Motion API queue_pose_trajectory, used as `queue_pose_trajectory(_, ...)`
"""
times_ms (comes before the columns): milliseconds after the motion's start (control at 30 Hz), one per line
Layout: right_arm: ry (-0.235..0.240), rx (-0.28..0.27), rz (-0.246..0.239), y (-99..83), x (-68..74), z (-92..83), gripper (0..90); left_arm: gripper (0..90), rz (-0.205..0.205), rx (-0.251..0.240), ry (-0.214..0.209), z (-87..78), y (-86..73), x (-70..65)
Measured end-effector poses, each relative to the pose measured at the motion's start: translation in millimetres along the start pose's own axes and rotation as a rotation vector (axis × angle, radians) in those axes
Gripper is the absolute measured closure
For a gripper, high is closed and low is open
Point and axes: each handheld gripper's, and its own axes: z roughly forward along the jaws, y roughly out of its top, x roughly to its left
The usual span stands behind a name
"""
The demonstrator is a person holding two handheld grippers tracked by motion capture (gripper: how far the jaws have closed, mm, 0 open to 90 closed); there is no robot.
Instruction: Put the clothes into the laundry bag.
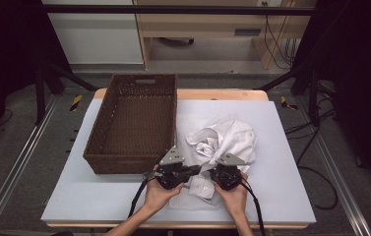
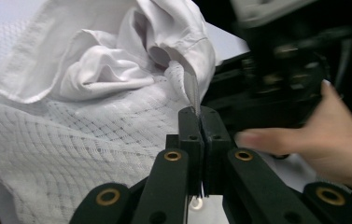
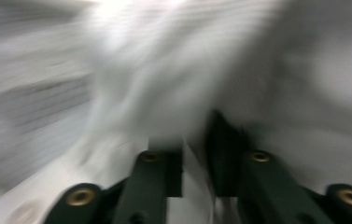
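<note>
- white shirt [image 1: 225, 142]: a crumpled heap on the bench [image 1: 281, 191], just right of the wicker basket [image 1: 134, 123], lying directly ahead of both sets of fingers.
- left gripper [image 2: 200, 122]: fingers clenched on a thin folded edge of the shirt, which rises straight out from between their tips.
- right gripper [image 1: 221, 170]: pressed into the cloth; the right gripper view is smeared, with a gap between the fingers and fabric in it, so i cannot tell whether they grip.
- handling, as i judge it: light, limp, not fragile; it will sag and drag beyond the fingers, and thin cloth may slip.
- best hold: seams, hem or collar, with the two pinches apart.
</note>
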Motion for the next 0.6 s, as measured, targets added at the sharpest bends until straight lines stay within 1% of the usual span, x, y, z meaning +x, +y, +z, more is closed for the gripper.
queue_pose_trajectory(33,0.025,-0.006,-0.005,-1.4,0.3,-8.3,72.7,88.7,-0.002,-0.001,0.003,-0.3,0.0,1.2)
queue_pose_trajectory(67,0.035,-0.015,-0.021,-2.8,0.6,-15.1,69.8,88.6,-0.004,-0.003,0.007,-0.6,-0.2,2.6)
queue_pose_trajectory(100,0.047,-0.02,-0.043,-4.8,0.6,-26.1,64.4,88.6,-0.003,-0.002,0.011,-0.6,-0.5,3.2)
queue_pose_trajectory(133,0.053,-0.011,-0.047,-6.0,0.9,-32.6,62.8,88.6,-0.001,-0.002,0.014,-0.5,-1.2,3.5)
queue_pose_trajectory(167,0.063,-0.014,-0.053,-8.3,1.4,-40.1,59.9,88.5,0.003,-0.003,0.016,-0.2,-1.8,3.4)
queue_pose_trajectory(200,0.081,-0.015,-0.048,-10.9,2.3,-46.0,54.8,88.5,0.005,0.001,0.02,0.3,-2.2,3.1)
queue_pose_trajectory(233,0.103,-0.002,-0.044,-13.4,3.9,-48.4,50.0,88.5,0.005,0.001,0.023,0.6,-2.6,2.7)
queue_pose_trajectory(267,0.116,0.014,-0.052,-15.9,6.1,-48.9,45.4,88.5,0.007,0.002,0.023,0.9,-2.9,2.3)
queue_pose_trajectory(300,0.117,0.029,-0.058,-18.6,9.0,-47.9,40.3,88.5,0.013,0.005,0.029,0.7,-3.2,1.4)
queue_pose_trajectory(333,0.118,0.054,-0.063,-21.2,12.7,-44.8,37.7,88.5,0.016,0.004,0.031,0.5,-3.5,0.9)
queue_pose_trajectory(400,0.114,0.086,-0.064,-23.6,16.2,-38.2,33.7,88.5,0.017,0.003,0.032,-0.1,-3.4,0.7)
queue_pose_trajectory(433,0.111,0.1,-0.055,-24.4,17.5,-34.7,34.3,88.5,0.017,0.003,0.032,-0.4,-3.3,0.9)
queue_pose_trajectory(467,0.115,0.104,-0.047,-25.3,18.1,-31.6,39.5,88.5,0.015,0.001,0.032,-0.5,-3.3,1.0)
queue_pose_trajectory(500,0.12,0.12,-0.049,-25.9,18.3,-29.0,45.0,88.5,0.013,0.002,0.031,-0.4,-3.3,1.2)
queue_pose_trajectory(533,0.113,0.119,-0.054,-26.2,19.6,-27.0,51.8,88.5,0.012,0.002,0.031,-0.2,-3.4,1.1)
queue_pose_trajectory(567,0.104,0.116,-0.061,-25.6,19.9,-26.5,65.6,88.5,0.013,0.001,0.032,-0.1,-3.5,1.0)
queue_pose_trajectory(600,0.163,0.126,-0.016,-24.6,18.1,-25.2,76.5,88.5,0.012,0.001,0.031,0.0,-3.3,0.9)
